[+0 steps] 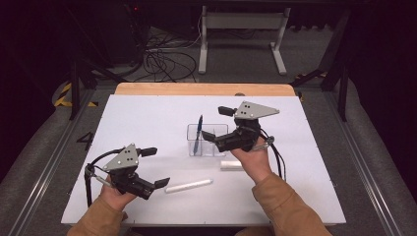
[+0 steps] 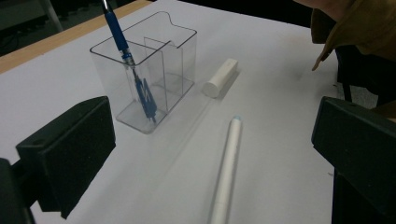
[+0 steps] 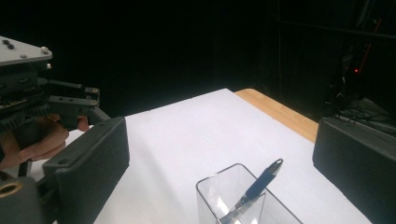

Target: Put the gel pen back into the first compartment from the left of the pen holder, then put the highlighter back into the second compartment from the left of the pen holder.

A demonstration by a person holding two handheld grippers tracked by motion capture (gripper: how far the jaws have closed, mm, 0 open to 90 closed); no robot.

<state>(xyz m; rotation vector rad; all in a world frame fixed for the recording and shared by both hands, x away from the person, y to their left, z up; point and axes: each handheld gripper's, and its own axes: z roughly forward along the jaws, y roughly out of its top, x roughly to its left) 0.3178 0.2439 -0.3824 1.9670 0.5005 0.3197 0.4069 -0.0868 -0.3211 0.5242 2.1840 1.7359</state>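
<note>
One blue pen [image 1: 198, 134] is already in the clear two-compartment holder [image 1: 207, 141] mid-desk, leaning in its left compartment. My right gripper [image 1: 215, 124] hovers just beside the holder, jaws wide, nothing between them, so that drop looks done. Left to go, I judge: one long white pen [image 1: 189, 185] near the desk's front edge and one short white cap-like piece [image 1: 231, 165] beside the holder. My left gripper [image 1: 154, 167] is released, empty, near the long pen.
</note>
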